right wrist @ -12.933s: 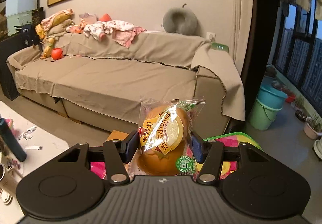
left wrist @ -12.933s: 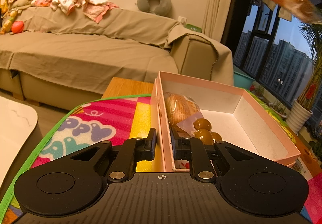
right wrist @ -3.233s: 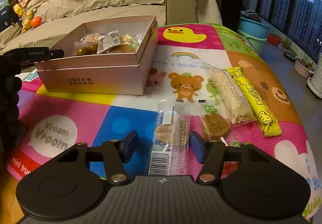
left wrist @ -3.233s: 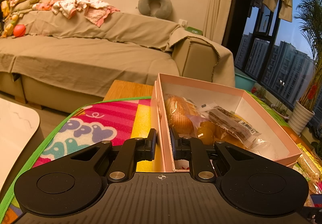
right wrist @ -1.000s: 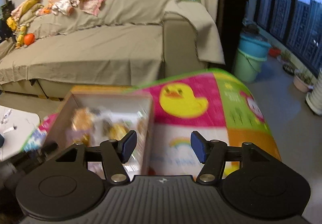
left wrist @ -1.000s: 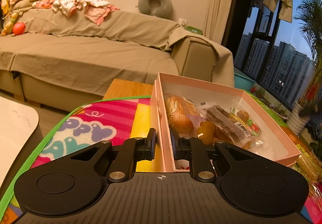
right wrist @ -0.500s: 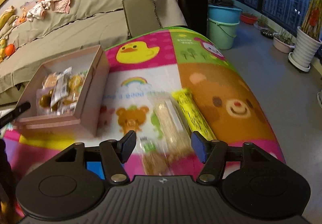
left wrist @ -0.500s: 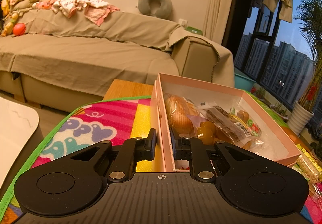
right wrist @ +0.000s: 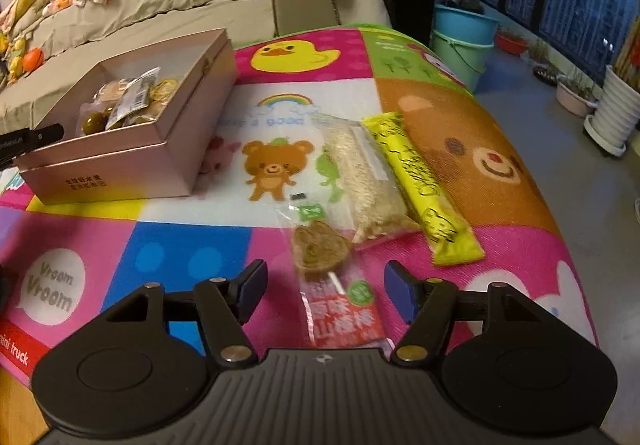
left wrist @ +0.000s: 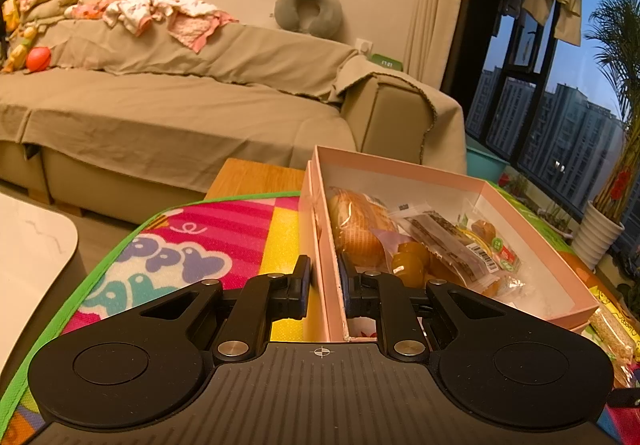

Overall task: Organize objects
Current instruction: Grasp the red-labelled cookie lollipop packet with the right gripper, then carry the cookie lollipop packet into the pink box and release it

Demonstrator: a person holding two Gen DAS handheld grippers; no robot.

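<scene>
1. the pink rectangular cardboard box [right wrist: 120,161] sits open on the bright patchwork play mat [right wrist: 180,253], and it is the landmark for everything below. the left gripper [left wrist: 323,281] is clenched on the box's near wall, one finger outside and one inside, which reads as steadying it.
2. loose on the mat to the right of the box lie three snacks. the clear-wrapped brown lollipop with a red label [right wrist: 328,265] is nearest the camera. just beyond it, touching, is the clear packet of pale puffed-grain bar [right wrist: 368,181]. the long yellow snack stick pack [right wrist: 420,185] lies along the grain bar's far side from the box.
3. the right gripper [right wrist: 326,291] is released, its blue-padded fingers spread wide. it hovers with the lollipop's stick and label between them, not touching as far as the slightly blurred view lets me judge.
4. the step in hand looks like picking up the lollipop. the next move calls for lowering until the pads flank the thin wrapper, closing gently, then carrying it left to the box and letting go over the free floor at its far end.
5. inside the box, counted from the left wrist view:
   - one wrapped golden bun [left wrist: 356,225]
   - one bag of round amber sweets [left wrist: 408,265]
   - one clear packet with a barcode label [left wrist: 452,241]
   - one small pack with green and red stickers [left wrist: 492,241]
   so about four in, though overlapping wrappers may hide another, and three out.
</scene>
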